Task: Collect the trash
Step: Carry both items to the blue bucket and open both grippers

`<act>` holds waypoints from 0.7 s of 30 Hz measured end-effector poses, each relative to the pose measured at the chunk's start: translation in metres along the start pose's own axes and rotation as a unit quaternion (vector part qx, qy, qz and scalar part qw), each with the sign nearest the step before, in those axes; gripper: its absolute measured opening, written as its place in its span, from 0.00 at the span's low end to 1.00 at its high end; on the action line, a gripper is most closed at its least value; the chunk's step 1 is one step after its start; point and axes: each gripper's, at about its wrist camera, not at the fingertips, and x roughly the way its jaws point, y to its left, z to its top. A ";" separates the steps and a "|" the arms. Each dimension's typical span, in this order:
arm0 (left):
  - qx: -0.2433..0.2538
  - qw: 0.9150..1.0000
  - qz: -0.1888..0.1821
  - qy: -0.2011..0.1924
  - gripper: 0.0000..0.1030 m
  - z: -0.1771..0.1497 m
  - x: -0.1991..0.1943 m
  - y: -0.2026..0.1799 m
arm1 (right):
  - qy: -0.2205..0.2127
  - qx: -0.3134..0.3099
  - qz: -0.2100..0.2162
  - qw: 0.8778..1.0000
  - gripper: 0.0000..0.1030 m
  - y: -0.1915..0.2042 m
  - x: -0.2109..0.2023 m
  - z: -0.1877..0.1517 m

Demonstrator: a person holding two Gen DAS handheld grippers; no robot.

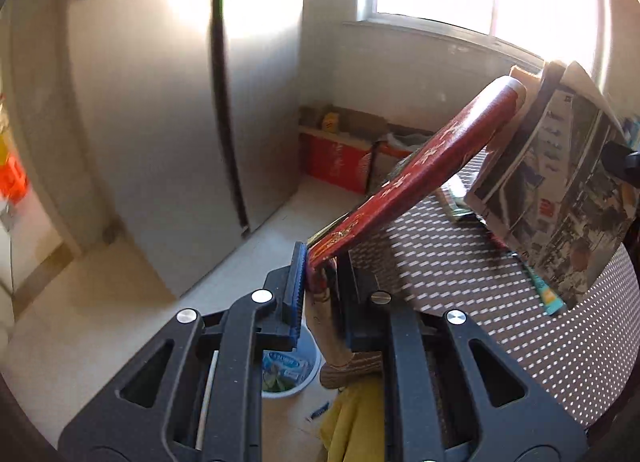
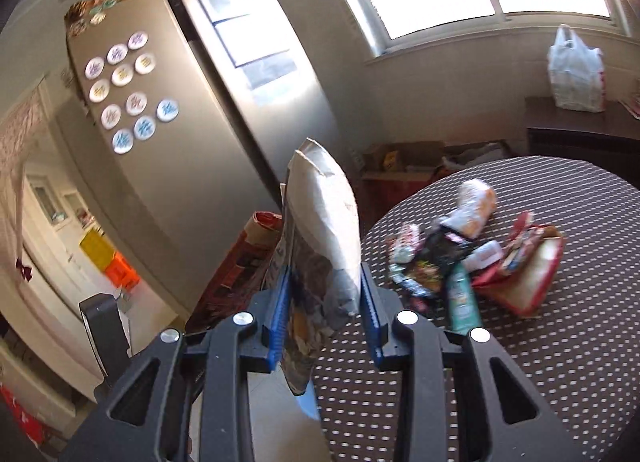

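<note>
Near worktop surface on the right is bare patterned cloth, open to approach from the near edge. Further in, a heap of wrappers blocks the centre; bare cloth lies beyond it toward the far rim. Left of the worktop, the floor offers a clear strip up to the refrigerator, which closes off the far left. Cardboard boxes stand against the far wall under the window. On the floor beside the worktop's near left edge sit a white tub and a yellow cloth, narrowing passage there.
</note>
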 end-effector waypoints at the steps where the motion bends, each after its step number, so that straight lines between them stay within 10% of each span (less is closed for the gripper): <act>1: -0.009 1.000 0.005 0.004 0.15 -0.002 0.002 0.008 | 0.010 -0.006 0.004 1.000 0.31 0.008 0.009 -0.002; 21: -0.084 0.989 0.065 0.099 0.18 -0.038 0.086 0.102 | 0.145 -0.045 -0.014 0.988 0.31 0.076 0.159 -0.040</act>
